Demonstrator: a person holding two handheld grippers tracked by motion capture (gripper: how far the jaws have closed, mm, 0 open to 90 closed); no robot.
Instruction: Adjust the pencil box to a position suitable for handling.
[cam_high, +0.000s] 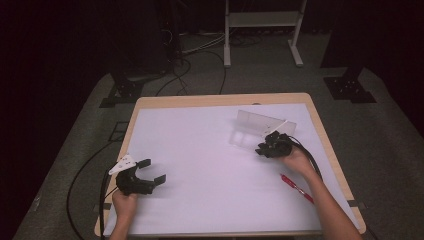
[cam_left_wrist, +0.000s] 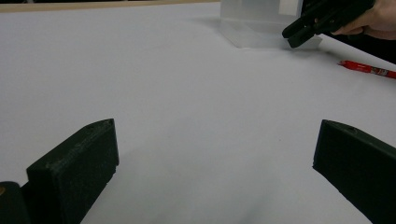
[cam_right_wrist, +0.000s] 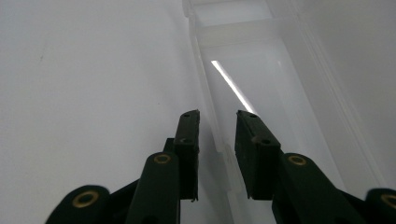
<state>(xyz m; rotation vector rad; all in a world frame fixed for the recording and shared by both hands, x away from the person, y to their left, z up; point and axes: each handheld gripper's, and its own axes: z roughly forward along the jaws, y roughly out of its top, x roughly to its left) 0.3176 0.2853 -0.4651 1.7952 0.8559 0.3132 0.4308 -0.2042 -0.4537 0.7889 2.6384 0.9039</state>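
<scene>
The desk (cam_high: 150, 101) has a wooden rim and a white sheet (cam_high: 200, 165) over nearly all its top. Beyond its far edge, on the grey floor, stand a pale metal frame (cam_high: 262, 30) and dark stands, with black cables trailing between them. On the sheet, toward the far right corner, sits the box (cam_high: 255, 126), a long clear plastic tray with thin see-through walls and its lid raised behind it; in the right gripper view its near wall (cam_right_wrist: 215, 135) runs straight up between the jaws, and a bright streak of light lies on its bottom. The right gripper (cam_high: 272, 145) lies at the box's near right end, its jaws narrowed around that wall with a thin gap on either side, so the pads do not press on it. The left gripper (cam_high: 150, 171) rests near the desk's near left corner, well apart from the box, jaws spread wide with bare sheet between them. A red pen (cam_high: 296, 188) lies near the desk's right edge, just beside the right forearm and closer to the near edge than the box; nothing lies between the two grippers.
</scene>
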